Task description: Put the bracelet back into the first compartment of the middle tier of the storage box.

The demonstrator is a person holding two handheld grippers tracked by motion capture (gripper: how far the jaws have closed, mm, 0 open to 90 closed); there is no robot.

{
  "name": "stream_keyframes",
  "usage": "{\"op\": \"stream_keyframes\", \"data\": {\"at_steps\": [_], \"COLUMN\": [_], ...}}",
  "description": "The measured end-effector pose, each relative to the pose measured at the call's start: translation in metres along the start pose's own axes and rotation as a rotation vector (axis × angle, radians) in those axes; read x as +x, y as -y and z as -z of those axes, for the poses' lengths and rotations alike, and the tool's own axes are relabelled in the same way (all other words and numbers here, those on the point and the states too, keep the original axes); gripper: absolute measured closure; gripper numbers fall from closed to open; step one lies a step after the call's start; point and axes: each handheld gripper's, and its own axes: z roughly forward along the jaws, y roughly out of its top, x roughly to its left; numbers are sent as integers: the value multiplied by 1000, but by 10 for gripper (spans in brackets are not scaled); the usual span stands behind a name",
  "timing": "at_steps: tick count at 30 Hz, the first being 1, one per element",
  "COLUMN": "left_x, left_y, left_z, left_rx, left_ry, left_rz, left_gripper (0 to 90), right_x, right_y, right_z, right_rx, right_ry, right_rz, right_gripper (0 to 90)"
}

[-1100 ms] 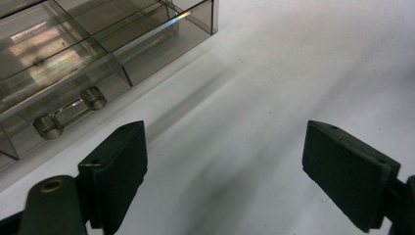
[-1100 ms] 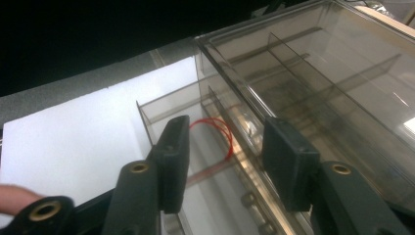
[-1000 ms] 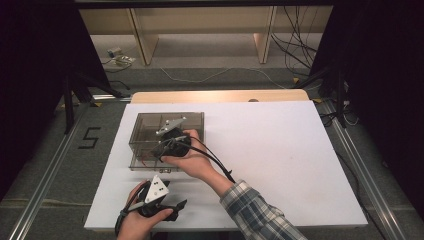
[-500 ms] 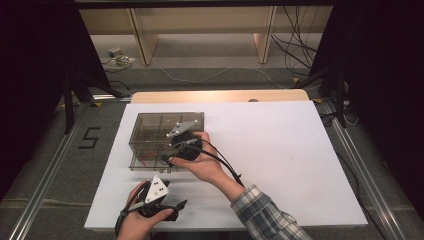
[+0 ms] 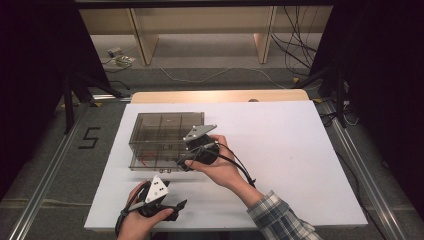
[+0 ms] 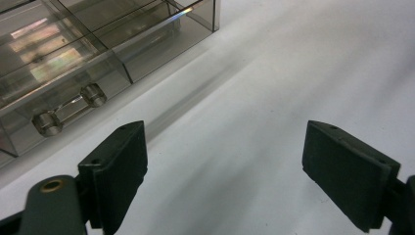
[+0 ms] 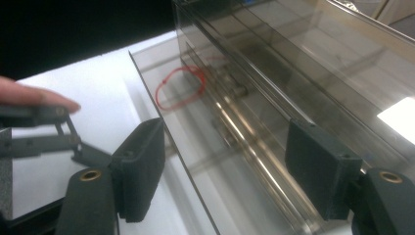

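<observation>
Smoked clear-plastic drawer box (image 5: 165, 137), divided into compartments, sits left of centre in the high view on the white table (image 5: 280, 150), long side across the frame. Lowest drawer is pulled out toward the person; a red rubber band (image 7: 180, 88) lies loose on its floor, upper-left of centre in the right gripper view. Left gripper view shows a drawer front with a clear bar handle (image 6: 71, 108) at the left edge. Right gripper (image 5: 186, 161) is at the box's near right corner, jaws apart, just been opening, nothing pinched; in its own view the drawer's front wall runs between the two jaws, not touching either. Left gripper (image 5: 177, 207) is low in the frame near the table's front edge, well clear of the box, jaws wide apart over bare white surface. Plaid sleeve (image 5: 280, 220) on the right arm comes in bottom centre-right. Table is a white board over a wooden top (image 5: 220, 96). Grey carpet floor with a "5" (image 5: 89, 137) marked left of the table, metal rails either side, wooden shelving legs and loose cables at the top, dark drapes left and right.
</observation>
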Motion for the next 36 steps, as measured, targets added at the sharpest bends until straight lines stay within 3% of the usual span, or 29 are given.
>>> {"op": "stream_keyframes", "data": {"at_steps": [19, 31, 36], "left_x": [1, 1, 0], "left_y": [1, 2, 1], "left_z": [-1, -2, -2], "left_rx": [3, 7, 6], "left_ry": [-5, -1, 6], "left_rz": [8, 13, 14], "left_gripper": [170, 170, 168], "right_x": [-42, -54, -60], "right_y": [63, 119, 143], "right_z": [65, 107, 126], "right_rx": [-4, 20, 4], "right_ry": [87, 135, 160], "right_rz": [-99, -180, -214], "right_gripper": [282, 275, 268]}}
